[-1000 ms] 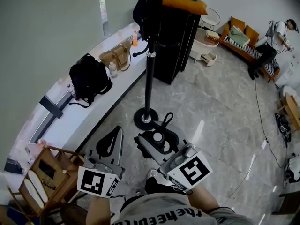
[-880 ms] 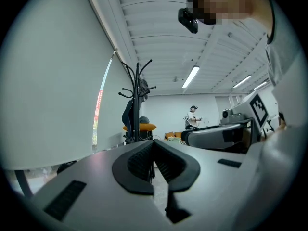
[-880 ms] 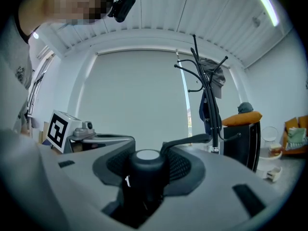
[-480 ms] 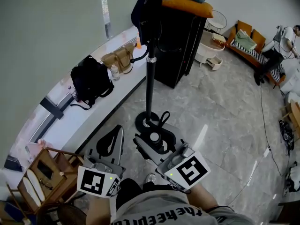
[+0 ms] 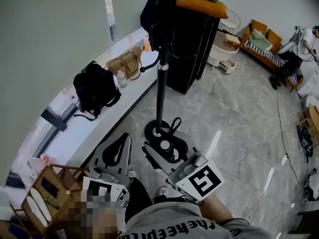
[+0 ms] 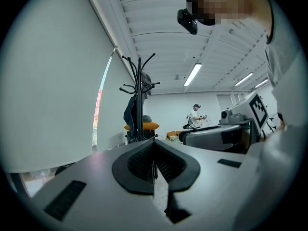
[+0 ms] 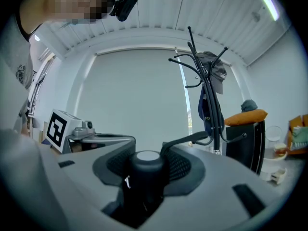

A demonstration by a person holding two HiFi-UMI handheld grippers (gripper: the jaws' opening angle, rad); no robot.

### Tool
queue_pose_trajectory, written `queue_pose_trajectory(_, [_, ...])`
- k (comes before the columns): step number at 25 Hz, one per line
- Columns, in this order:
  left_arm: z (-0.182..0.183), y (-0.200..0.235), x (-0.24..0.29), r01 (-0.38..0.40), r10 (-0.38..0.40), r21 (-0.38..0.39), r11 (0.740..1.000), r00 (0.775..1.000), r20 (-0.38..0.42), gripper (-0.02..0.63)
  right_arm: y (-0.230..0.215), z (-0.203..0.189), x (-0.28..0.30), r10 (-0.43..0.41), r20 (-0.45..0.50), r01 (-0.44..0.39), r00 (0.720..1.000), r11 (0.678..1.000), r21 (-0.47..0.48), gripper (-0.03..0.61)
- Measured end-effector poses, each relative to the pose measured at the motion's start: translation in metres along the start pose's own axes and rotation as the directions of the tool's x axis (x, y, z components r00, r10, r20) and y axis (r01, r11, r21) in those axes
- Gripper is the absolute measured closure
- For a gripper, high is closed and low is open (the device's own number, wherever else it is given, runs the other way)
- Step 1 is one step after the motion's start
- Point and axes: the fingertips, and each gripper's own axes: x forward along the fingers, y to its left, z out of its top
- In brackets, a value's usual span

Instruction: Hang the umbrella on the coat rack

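The black coat rack (image 5: 160,78) stands on a round base (image 5: 156,130) just ahead of me, with dark clothing high on its hooks. My right gripper (image 5: 167,151) is shut on a folded black umbrella (image 5: 166,146), whose round handle end (image 7: 147,163) sits between the jaws. Its strap loop (image 5: 175,125) pokes toward the rack base. The rack (image 7: 210,95) rises to the right in the right gripper view. My left gripper (image 5: 116,152) is beside it at the left, shut, with nothing between its pads (image 6: 155,165). The rack (image 6: 139,97) stands beyond them.
A black cabinet (image 5: 188,41) with an orange cushion (image 5: 200,4) stands behind the rack. A black backpack (image 5: 93,87) and a tan handbag (image 5: 126,61) lie on the window ledge (image 5: 75,128). A wooden stand (image 5: 45,185) is at my lower left. A person (image 5: 295,41) sits far right.
Both grippers stay low in front of the rack base, the right one still holding the umbrella. The view has shifted only slightly.
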Motion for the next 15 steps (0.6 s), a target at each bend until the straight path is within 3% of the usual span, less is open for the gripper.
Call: queue_pose_trajectory(15, [-0.005,0.083,0.029,0.106,-0.106,-0.027,0.994,0.994,0.0,0.598,-0.013,-0.002,0.081,-0.116,-0.029,0.116,0.993,0.993,0.003,0.396])
